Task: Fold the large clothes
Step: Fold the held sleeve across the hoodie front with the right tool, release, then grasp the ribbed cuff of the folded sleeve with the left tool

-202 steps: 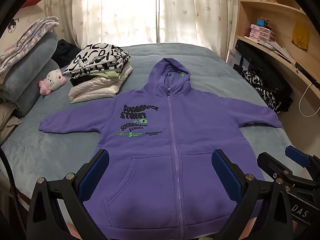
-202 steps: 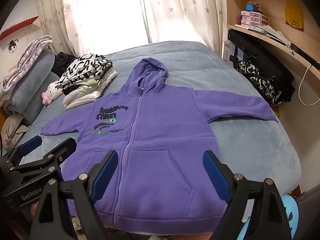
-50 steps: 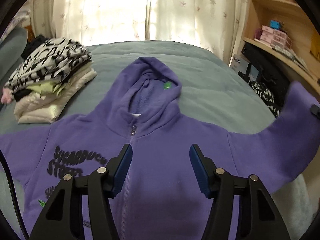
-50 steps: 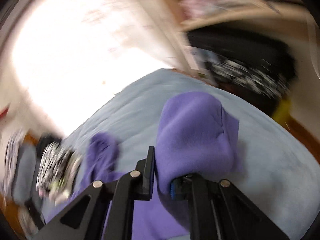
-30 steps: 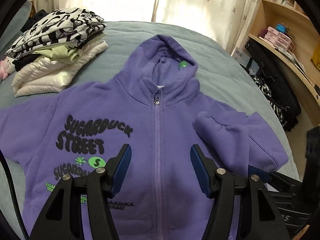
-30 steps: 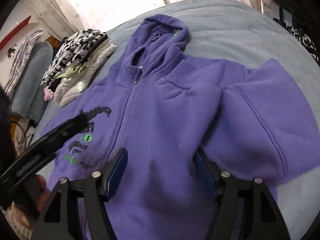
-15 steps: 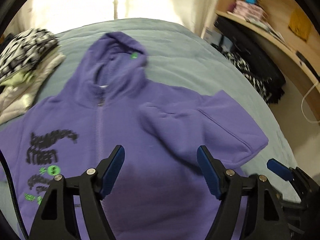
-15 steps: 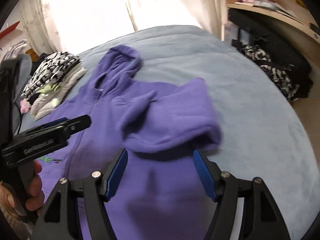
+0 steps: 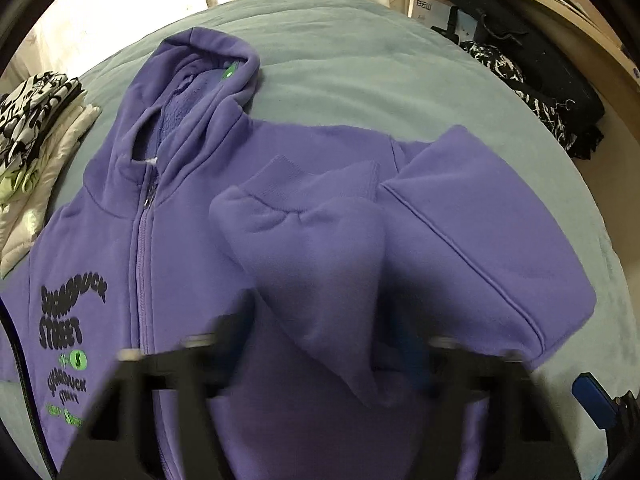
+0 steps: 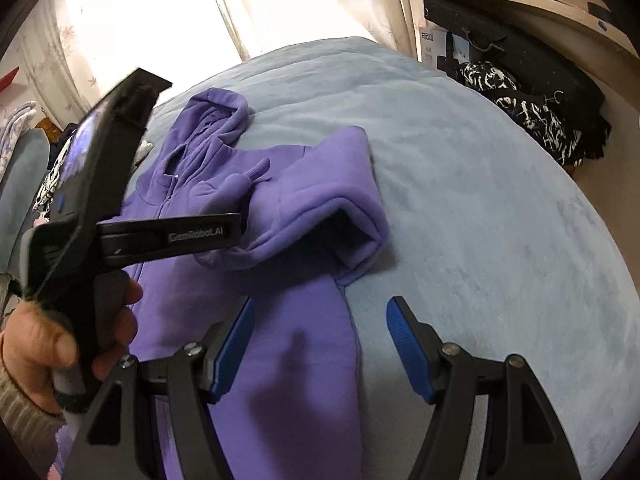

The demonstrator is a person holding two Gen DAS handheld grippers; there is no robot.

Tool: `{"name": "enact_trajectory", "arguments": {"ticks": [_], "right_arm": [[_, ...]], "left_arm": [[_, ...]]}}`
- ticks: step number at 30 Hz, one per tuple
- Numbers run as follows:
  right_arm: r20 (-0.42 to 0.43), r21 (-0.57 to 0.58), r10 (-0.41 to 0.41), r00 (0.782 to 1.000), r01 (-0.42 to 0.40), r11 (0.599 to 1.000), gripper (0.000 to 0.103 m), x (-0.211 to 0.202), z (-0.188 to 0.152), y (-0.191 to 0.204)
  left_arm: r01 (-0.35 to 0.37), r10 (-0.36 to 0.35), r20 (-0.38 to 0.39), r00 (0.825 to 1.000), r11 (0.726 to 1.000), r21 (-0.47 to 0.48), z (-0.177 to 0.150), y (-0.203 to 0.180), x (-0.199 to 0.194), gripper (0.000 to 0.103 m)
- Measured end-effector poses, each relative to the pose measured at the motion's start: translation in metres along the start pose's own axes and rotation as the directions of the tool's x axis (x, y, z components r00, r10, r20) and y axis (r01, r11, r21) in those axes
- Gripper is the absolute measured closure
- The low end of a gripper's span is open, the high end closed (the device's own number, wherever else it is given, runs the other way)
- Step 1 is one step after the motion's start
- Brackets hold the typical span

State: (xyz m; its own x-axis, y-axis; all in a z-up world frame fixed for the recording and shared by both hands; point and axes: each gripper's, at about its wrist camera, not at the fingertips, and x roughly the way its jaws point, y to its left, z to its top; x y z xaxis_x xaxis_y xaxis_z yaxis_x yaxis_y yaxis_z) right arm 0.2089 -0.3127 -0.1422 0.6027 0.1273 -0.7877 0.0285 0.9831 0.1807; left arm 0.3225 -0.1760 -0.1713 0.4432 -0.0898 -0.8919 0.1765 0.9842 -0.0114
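The purple hoodie [image 9: 192,240] lies flat on the bed [image 10: 460,160], one sleeve [image 9: 320,248] folded in; thick, floppy fleece (no slip), so I'd pinch seams; my right tongs [image 10: 320,344] gape, left tongs [image 9: 320,356] too blurred to tell

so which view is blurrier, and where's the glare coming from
Left wrist view: the left hand-held gripper is motion-smeared, while the purple hoodie stays fairly sharp. Right wrist view: the right hand-held gripper is crisp; the window curtain is blown out white. Both views bow at the edges.
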Motion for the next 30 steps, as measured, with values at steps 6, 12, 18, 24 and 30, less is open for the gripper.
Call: {"name": "enact_trajectory", "arguments": {"ticks": [6, 12, 18, 24, 30], "right_arm": [[0.015, 0.011, 0.003, 1.000, -0.003, 1.000, 0.035, -0.004, -0.001, -0.004], [0.012, 0.006, 0.006, 1.000, -0.006, 1.000, 0.035, -0.004, -0.003, -0.002], [-0.031, -0.016, 0.012, 0.999, -0.012, 1.000, 0.035, 0.002, -0.006, 0.006], [-0.051, -0.020, 0.027, 0.998, -0.028, 0.999, 0.035, 0.003, -0.003, 0.012], [-0.063, -0.038, 0.013, 0.998, -0.015, 0.999, 0.035, 0.007, -0.002, 0.017]], "left_arm": [[0.027, -0.013, 0.166, 0.986, 0.996, -0.082, 0.006, 0.049, -0.043, 0.093], [0.052, 0.018, 0.216, 0.976, 0.948, -0.313, -0.031, 0.138, -0.064, 0.090], [0.186, -0.133, 0.142, 0.981, 0.863, -0.470, -0.080, 0.210, -0.037, 0.082], [0.298, -0.231, 0.202, 0.952, 0.849, -0.435, -0.070, 0.221, -0.039, 0.047], [0.232, -0.188, 0.149, 0.971, 0.888, -0.397, -0.048, 0.215, -0.014, 0.046]]}}
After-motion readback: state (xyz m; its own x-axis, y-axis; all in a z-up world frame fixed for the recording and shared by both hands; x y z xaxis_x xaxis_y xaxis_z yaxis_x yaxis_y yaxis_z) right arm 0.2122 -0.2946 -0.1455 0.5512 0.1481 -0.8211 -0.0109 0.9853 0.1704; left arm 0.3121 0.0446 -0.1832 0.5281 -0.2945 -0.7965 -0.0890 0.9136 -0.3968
